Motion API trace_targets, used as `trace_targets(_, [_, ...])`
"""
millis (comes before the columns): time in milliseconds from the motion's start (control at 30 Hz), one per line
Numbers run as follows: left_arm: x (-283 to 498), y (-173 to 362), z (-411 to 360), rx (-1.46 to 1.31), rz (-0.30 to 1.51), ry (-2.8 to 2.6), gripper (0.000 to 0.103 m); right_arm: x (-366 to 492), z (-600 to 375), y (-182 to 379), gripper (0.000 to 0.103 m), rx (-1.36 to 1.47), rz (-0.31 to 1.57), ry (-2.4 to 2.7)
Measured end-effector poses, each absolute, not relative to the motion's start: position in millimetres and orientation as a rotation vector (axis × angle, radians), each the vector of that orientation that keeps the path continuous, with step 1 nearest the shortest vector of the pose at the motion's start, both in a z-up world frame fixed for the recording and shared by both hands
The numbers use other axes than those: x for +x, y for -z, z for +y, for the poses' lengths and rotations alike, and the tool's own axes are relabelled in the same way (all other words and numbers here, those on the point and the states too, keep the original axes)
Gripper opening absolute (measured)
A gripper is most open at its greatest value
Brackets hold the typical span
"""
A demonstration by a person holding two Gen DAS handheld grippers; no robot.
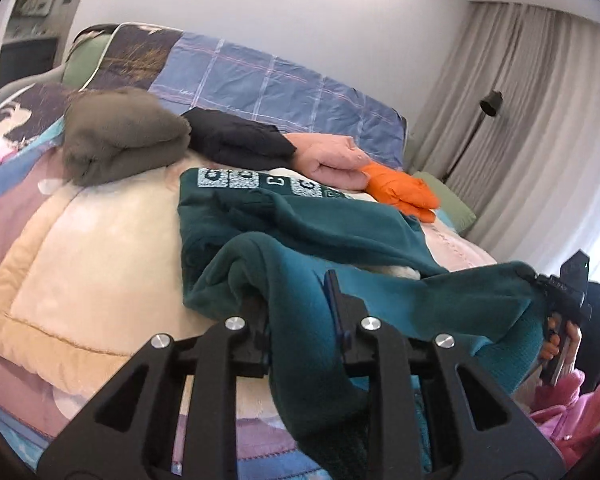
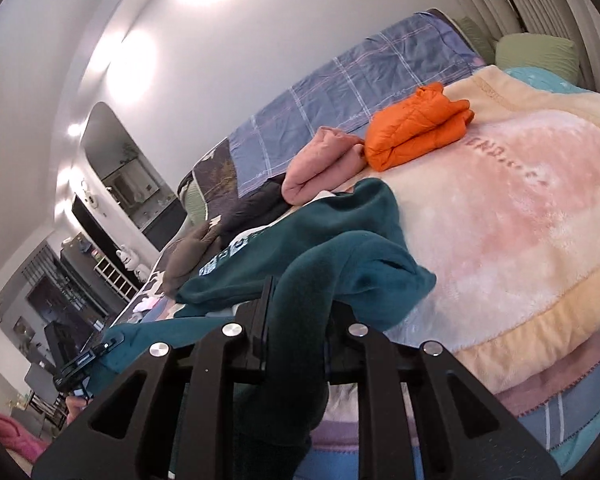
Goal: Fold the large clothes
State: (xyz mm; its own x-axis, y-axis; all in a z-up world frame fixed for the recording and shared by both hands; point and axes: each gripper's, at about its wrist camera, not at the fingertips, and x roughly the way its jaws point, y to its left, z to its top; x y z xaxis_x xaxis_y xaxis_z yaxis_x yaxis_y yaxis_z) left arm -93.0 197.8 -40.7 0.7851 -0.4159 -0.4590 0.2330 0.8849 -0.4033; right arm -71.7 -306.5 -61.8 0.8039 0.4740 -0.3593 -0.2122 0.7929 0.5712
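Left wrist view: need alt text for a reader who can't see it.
The left gripper is shut on a dark teal sweatshirt, lifting its near edge off a cream blanket; the right gripper clamps the same edge farther right. Behind lie folded olive, black, pink and orange clothes.

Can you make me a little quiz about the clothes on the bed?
1. True or false: both the left hand-held gripper and the right hand-held gripper are pinching the teal sweatshirt.
2. Which folded thing lies right next to the orange jacket? A) the pink garment B) the grey-brown garment C) the green pillow
3. Fill in: the teal sweatshirt lies on a fluffy cream and pink ____.

Key: 1 true; 2 A; 3 blanket.
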Motion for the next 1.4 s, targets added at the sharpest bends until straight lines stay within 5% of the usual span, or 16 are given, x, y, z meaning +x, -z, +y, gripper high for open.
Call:
trace_targets(400, [-27, -5, 201, -0.37, 0.498, 0.37, 0.022, 20, -302, 33, 0.019, 0.553, 0.452, -0.388])
trace_targets(600, [74, 57, 206, -0.415, 0.647, 0.245, 0.024, 125, -290, 99, 0.019, 0.546, 0.666, -0.263])
trace_targets(800, [79, 85, 207, -0.462, 0.627, 0.247, 0.024, 112, -291, 111, 0.026, 0.559, 0.662, -0.291])
trace_targets(900, [65, 78, 207, -0.447, 0.619, 0.28, 0.036, 88, -293, 97, 0.042, 0.539, 0.644, -0.339])
trace_targets(967, [48, 73, 205, -0.416, 0.611, 0.26, 0.077, 72, -291, 90, 0.061, 0.522, 0.623, -0.364])
trace_targets(1333, [-23, 70, 198, -0.391, 0.617, 0.29, 0.08, 1, -283, 97, 0.065, 0.517, 0.647, -0.392])
trace_targets(1400, [-34, 72, 197, -0.384, 0.633, 0.299, 0.081, -8, -282, 99, 0.059, 0.496, 0.651, -0.39])
